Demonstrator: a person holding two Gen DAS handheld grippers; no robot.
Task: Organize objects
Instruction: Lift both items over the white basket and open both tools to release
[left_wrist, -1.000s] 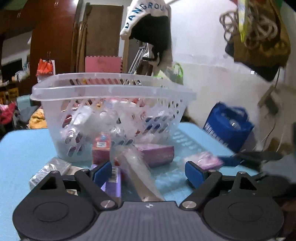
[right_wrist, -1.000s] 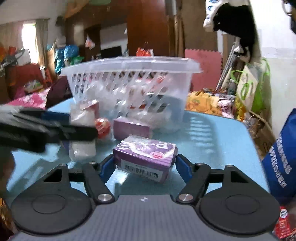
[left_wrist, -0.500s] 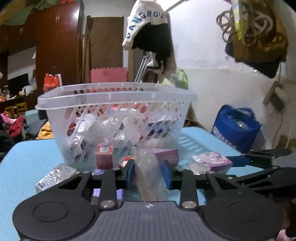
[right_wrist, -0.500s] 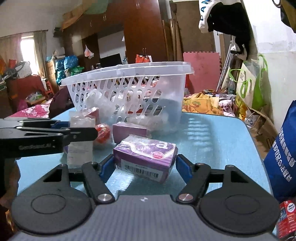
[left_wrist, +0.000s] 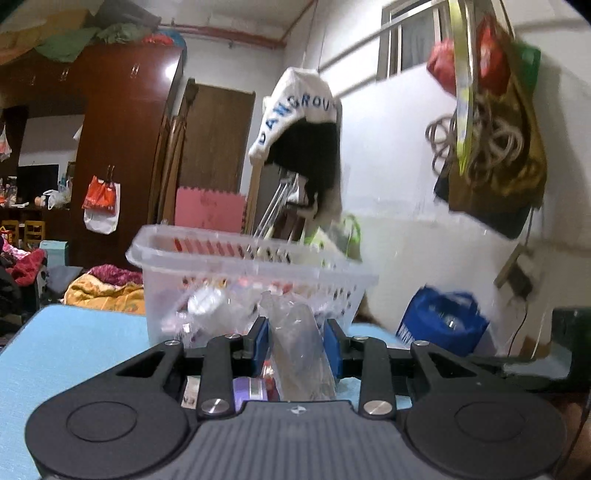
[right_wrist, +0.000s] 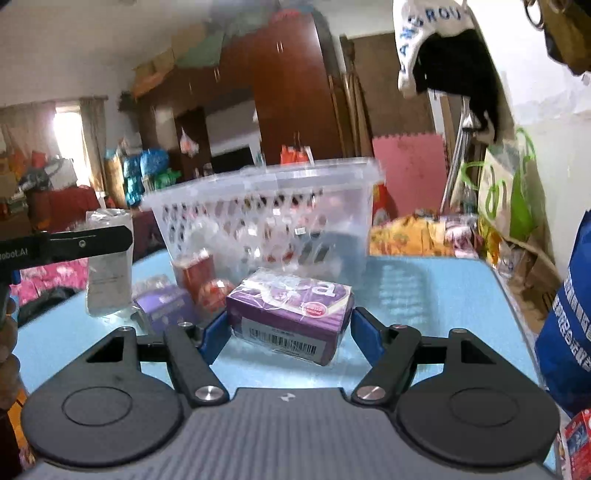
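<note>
A clear plastic packet (left_wrist: 299, 350) stands upright between the blue pads of the left gripper (left_wrist: 295, 345), which is closed tight against its two sides and holds it off the blue table (left_wrist: 74, 350); in the right wrist view the same packet (right_wrist: 109, 258) hangs below that gripper's black finger (right_wrist: 85, 242), clear of the tabletop, to the left of the right gripper and above it. The right gripper (right_wrist: 290, 332) stands about half open around a purple wrapped pack (right_wrist: 290, 315) with a barcode on its near face; the left pad (right_wrist: 212, 334) lies against the pack's left end, while on the right side I cannot tell whether the pad touches the pack or stands just off it. The pack sits tilted, and whether it rests on the table or is lifted I cannot tell. Just left of the right gripper's fingers and a little ahead lie a smaller purple box (right_wrist: 166, 304), a red carton (right_wrist: 194, 273) standing upright, and a round red item (right_wrist: 214, 293), all close together on the table. Straight ahead of both grippers stands a clear perforated basket (right_wrist: 266, 218), holding blurred white and red things that I cannot make out. To the right of the right gripper, past the table edge, hangs a blue bag (right_wrist: 569, 325). Above and behind the basket a white cap with blue letters (left_wrist: 295, 114) hangs by the wall.
</note>
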